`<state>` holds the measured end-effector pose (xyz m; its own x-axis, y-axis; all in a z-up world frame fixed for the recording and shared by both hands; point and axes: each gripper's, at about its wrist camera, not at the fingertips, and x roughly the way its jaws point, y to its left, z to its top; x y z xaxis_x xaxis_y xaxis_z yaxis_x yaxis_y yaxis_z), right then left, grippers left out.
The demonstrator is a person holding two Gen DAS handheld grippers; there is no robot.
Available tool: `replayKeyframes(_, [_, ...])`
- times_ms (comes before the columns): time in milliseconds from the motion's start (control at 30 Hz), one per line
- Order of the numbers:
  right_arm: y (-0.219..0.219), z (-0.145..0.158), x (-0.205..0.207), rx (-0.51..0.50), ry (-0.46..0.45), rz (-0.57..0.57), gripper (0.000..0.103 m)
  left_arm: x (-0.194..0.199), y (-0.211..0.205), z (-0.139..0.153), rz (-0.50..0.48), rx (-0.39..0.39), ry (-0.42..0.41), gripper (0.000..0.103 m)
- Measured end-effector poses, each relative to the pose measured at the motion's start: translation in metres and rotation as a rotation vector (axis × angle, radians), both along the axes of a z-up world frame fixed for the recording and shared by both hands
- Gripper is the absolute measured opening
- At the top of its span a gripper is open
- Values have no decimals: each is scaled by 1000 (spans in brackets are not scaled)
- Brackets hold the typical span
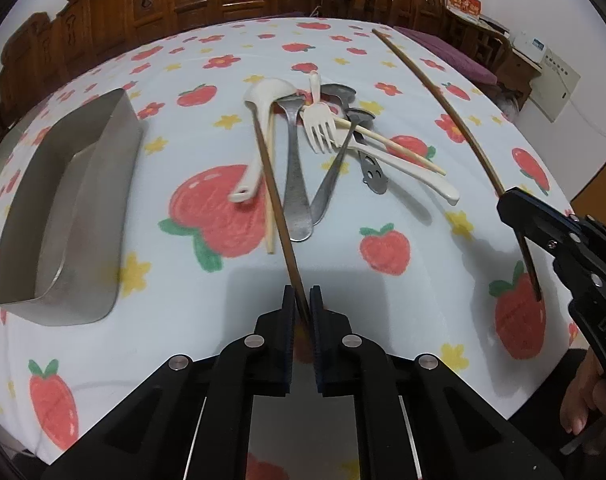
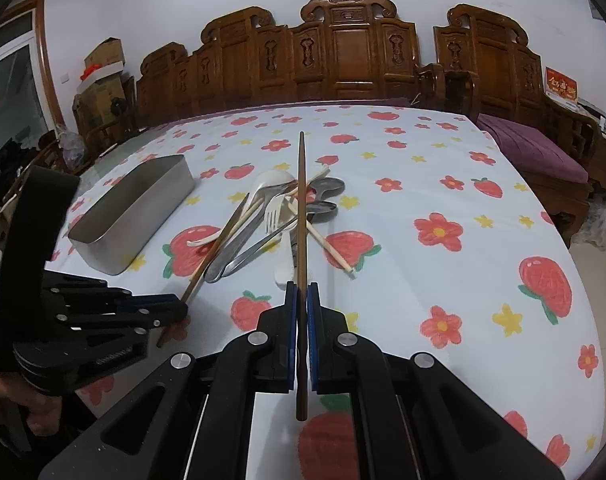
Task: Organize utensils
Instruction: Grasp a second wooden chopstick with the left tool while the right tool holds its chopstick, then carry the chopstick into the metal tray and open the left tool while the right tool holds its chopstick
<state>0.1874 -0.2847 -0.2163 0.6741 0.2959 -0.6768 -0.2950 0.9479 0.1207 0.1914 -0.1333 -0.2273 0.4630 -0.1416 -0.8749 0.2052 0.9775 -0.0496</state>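
My left gripper (image 1: 302, 300) is shut on the near end of a dark brown chopstick (image 1: 275, 208), whose far tip rests in the utensil pile. To the right, my right gripper (image 1: 507, 200) is shut on a second brown chopstick (image 1: 473, 142), lifted clear of the cloth. The right wrist view shows that gripper (image 2: 302, 292) clamping its chopstick (image 2: 302, 200) near the handle end, and the left gripper (image 2: 181, 304) on its own chopstick (image 2: 213, 254). The pile holds a white fork (image 1: 319, 124), a white spoon (image 1: 269, 90), metal spoons (image 1: 297, 184) and pale chopsticks (image 1: 391, 146).
An empty metal tray (image 1: 63, 200) (image 2: 135, 208) stands left of the pile on the strawberry-print tablecloth (image 1: 383, 248). A carved wooden bench (image 2: 343, 48) with a purple cushion (image 2: 535, 148) lines the far side. A person's hand (image 1: 587, 408) shows at the lower right.
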Motion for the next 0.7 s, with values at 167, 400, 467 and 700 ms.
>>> replayKeyframes(167, [5, 0, -2, -2, 0, 12, 6, -7, 11, 11, -9, -10, -23, 4])
replayKeyframes(400, [17, 4, -7, -16, -7, 35, 6, -20, 23, 27, -23, -21, -65, 4])
replayKeyframes(467, [20, 6, -9, -20, -10, 41, 6, -22, 27, 32, -22, -29, -77, 4])
replayKeyframes(700, [35, 16, -14, -30, -14, 67, 6, -24, 44, 53, -6, -59, -122, 4])
